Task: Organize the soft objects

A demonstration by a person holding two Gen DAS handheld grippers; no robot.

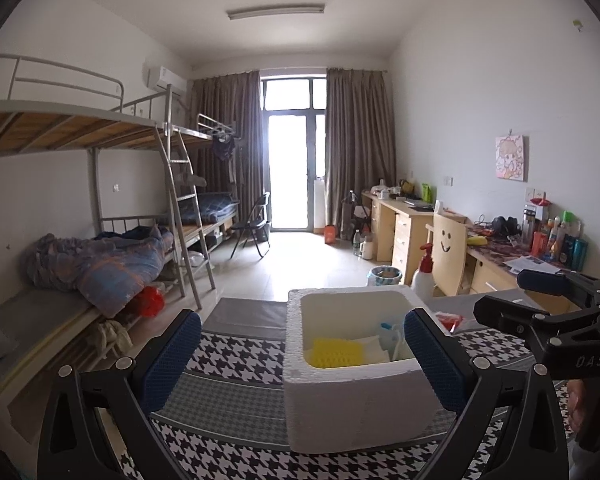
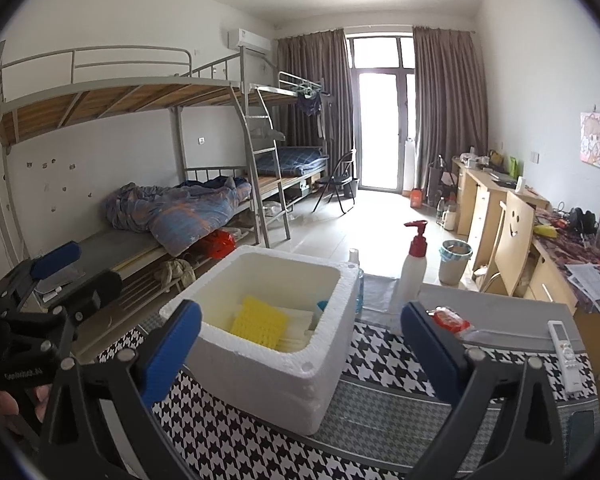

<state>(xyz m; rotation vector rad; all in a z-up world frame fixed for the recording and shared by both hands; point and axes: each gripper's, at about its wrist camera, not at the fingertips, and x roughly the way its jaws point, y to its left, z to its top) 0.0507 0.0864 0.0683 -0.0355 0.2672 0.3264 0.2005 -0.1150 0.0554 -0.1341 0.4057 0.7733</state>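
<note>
The yellow sponge [image 2: 258,320] lies inside the white foam box [image 2: 284,384] on the houndstooth-covered desk [image 2: 380,364]. The left hand-held gripper [image 1: 302,354] and right hand-held gripper [image 2: 300,346] both stand wide open, holding nothing.

Yellow ridged sponge [image 2: 258,322] tilted inside open white foam box [image 2: 260,376], beside white pads [image 2: 296,326].

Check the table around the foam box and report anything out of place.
One red-and-clear packet lies loose on the cloth, outside the foam box that holds the yellow sponge. A remote control lies near the table's edge.
</note>
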